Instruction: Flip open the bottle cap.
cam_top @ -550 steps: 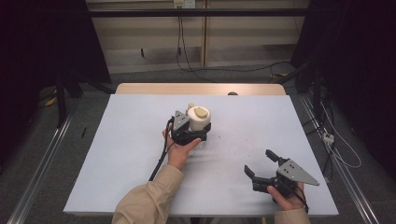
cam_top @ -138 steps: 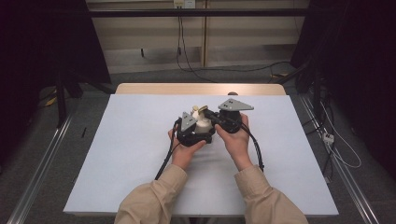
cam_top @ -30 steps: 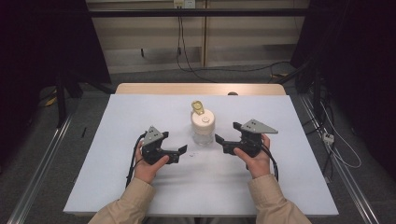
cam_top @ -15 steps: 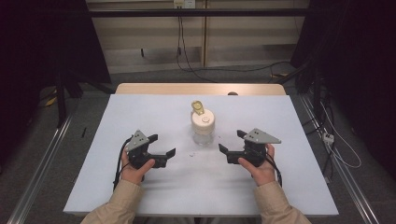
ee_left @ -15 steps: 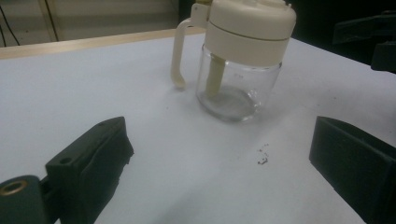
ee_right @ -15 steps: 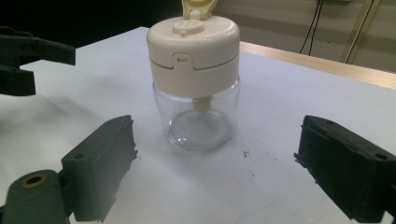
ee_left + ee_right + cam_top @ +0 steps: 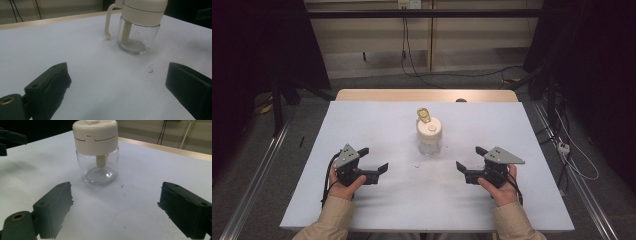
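Note:
A clear glass jar with a cream lid (image 7: pixel 429 136) stands upright in the middle of the white table (image 7: pixel 377 120), a cream handle hanging off its far side. The jar (image 7: pixel 138 27) looks empty apart from a cream stem inside; the same jar (image 7: pixel 98 155) appears in the right gripper view. My left gripper (image 7: pixel 374 160) rests at the near left, open, with nothing between its jaws. My right gripper (image 7: pixel 468 159) rests at the near right, open too, pointing toward the jar. Both stand well apart from the jar.
A few dark specks (image 7: pixel 417 165) lie on the table in front of the jar. The table's wooden back edge (image 7: pixel 427 95) borders a floor with cables. Metal rails (image 7: pixel 252 175) run along both sides.
Both grippers have drawn back from the jar toward the near edge and apart, left going left, right going right. The jar stays put on the table.

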A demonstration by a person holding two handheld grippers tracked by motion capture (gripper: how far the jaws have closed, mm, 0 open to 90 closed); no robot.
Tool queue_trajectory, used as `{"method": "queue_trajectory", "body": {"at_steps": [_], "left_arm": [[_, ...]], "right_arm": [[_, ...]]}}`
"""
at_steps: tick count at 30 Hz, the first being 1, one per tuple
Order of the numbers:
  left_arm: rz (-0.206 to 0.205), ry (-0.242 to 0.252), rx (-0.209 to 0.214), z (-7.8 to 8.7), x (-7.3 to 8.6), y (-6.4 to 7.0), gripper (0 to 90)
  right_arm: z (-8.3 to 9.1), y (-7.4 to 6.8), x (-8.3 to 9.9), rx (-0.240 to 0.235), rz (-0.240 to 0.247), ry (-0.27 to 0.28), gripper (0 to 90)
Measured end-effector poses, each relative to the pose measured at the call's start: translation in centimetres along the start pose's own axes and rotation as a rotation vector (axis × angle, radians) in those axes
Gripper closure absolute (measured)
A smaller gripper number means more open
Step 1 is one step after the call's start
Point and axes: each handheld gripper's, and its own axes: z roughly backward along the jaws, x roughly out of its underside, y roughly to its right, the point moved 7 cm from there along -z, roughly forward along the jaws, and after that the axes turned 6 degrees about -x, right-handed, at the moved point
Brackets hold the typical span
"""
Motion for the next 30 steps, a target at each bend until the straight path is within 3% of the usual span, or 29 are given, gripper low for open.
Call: {"method": "queue_trajectory", "body": {"at_steps": [2, 7, 10, 21, 30], "left_arm": [[-0.015, -0.001, -0.002, 0.2, 0.1, -0.1, 5.0], [-0.005, -0.007, -0.005, 0.5, 0.4, -0.5, 5.4], [0.041, 0.000, 0.008, 0.7, 0.4, -0.6, 5.4], [0.021, -0.009, -0.003, 1.6, 0.8, -1.1, 5.6], [0.028, 0.003, -0.012, 1.7, 0.6, -1.4, 5.8]], "right_arm": [[0.5, 0.3, 0.3, 0.007, -0.002, -0.001, 10.2], [1.7, 1.1, 0.9, 0.032, -0.014, -0.001, 10.2], [2.4, 1.4, 1.2, 0.044, -0.019, -0.005, 10.2], [4.8, 2.4, 2.2, 0.078, -0.017, -0.009, 10.2], [5.2, 2.8, 2.6, 0.091, -0.018, -0.011, 10.2]]}}
